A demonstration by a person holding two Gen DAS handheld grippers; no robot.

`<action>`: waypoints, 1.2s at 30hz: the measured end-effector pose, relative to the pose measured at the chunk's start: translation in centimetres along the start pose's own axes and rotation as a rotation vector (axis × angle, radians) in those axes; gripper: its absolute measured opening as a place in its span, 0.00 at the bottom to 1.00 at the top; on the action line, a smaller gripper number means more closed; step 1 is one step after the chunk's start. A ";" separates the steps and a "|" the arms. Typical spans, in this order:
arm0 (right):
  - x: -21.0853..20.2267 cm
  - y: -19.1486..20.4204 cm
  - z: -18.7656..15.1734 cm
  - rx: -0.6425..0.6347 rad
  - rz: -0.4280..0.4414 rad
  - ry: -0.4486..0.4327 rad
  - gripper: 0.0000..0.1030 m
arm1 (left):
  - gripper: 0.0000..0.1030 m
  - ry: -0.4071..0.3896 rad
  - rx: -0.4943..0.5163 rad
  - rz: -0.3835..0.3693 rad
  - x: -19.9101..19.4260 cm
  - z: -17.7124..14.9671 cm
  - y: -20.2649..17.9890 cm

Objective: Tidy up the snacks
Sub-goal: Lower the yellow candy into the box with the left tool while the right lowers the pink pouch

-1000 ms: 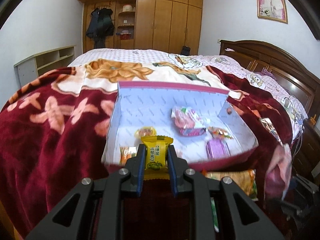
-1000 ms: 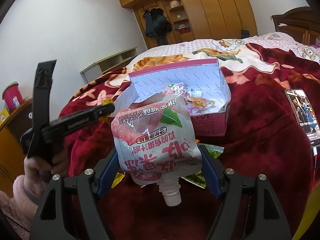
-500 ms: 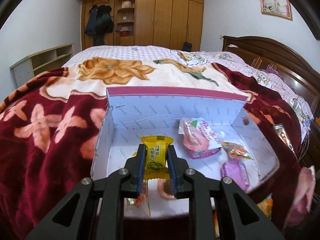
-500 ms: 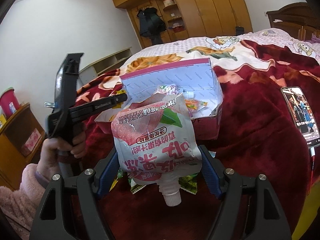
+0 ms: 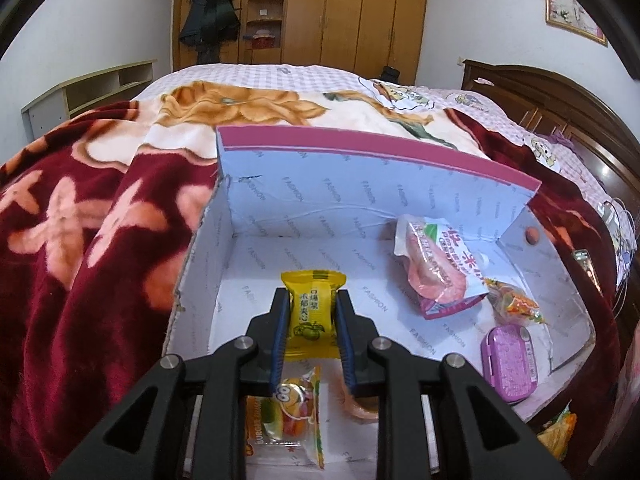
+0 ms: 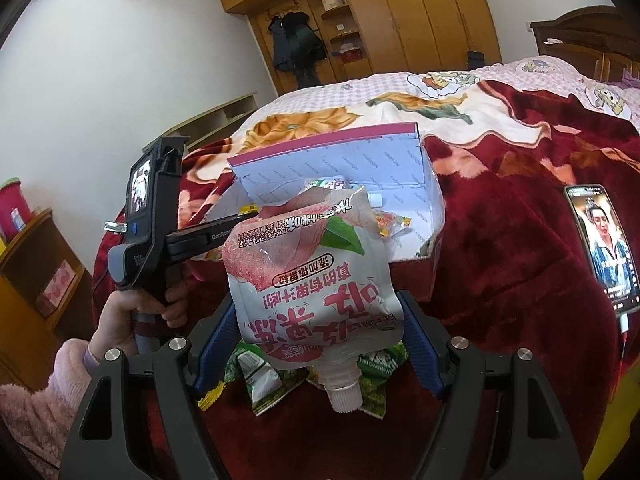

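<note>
You are partway through. The open white cardboard box with the pink rim [image 5: 376, 148], which sits on the dark red flowered blanket [image 5: 80, 240] on the bed, already holds several snacks. Against the box's back wall on the right lies a pink fruit-jelly pouch [image 5: 436, 268]. Just in front of that are a small clear bag of orange candies [image 5: 514, 302] and a purple rectangular packet [image 5: 510, 362]. By the box's near wall, a clear burger-gummy packet [image 5: 290, 414] and a peach-coloured wrapped sweet [image 5: 354, 398] lie under your left gripper [image 5: 311, 320].

Your left gripper is pinching a small yellow pillow-pack snack [image 5: 312, 308] between its blue pads, held upright above the box floor near the front; it is over the box but not yet let go. Your right gripper [image 6: 316, 330] is clamped on a large white-and-pink peach drink pouch with a white screw cap [image 6: 308, 280], held cap-down short of the box's front wall. Below it, in front of the box on the blanket, lie green-and-white packets [image 6: 260, 374] and a yellow wrapper edge [image 6: 210, 398], still to be collected.

As for writing, the box lining repeats "FASHION". The gummy packet reads "BURGER", with more letters cut off. The yellow pack and both pouches carry Chinese characters, upside down on the held pouch. A green packet shows small lettering I cannot make out. The left tool's arm [image 6: 208, 236] bears "GenRobot", its end hidden. A phone [image 6: 604, 248] lies well right of the box, screen lit.
</note>
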State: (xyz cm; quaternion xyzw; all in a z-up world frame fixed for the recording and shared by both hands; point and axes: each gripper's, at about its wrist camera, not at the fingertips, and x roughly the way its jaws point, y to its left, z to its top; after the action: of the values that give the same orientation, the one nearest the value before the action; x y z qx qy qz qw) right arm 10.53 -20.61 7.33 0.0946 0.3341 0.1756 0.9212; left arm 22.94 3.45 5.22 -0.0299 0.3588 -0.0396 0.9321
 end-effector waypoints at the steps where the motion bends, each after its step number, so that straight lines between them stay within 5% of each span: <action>1: 0.1 0.0 0.2 0.000 0.001 0.000 0.75 | 0.23 0.003 0.001 0.002 0.1 -0.1 0.0; 8: 0.8 -0.1 2.4 -0.012 -0.013 -0.014 0.75 | 0.36 -0.003 0.050 0.021 0.4 -0.4 -0.9; 25: 6.6 -0.9 9.5 -0.019 -0.015 0.001 0.75 | 0.37 -0.005 0.070 0.045 0.6 -0.9 -1.4; 36: 11.8 -2.6 10.9 -0.001 -0.049 0.070 0.75 | 0.39 -0.007 0.076 0.045 0.7 -1.1 -1.5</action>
State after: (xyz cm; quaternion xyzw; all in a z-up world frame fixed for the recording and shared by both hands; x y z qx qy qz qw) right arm 26.72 -19.04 7.98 0.0795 0.3681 0.1563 0.9131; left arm 22.70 1.87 4.08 0.0134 0.3546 -0.0322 0.9344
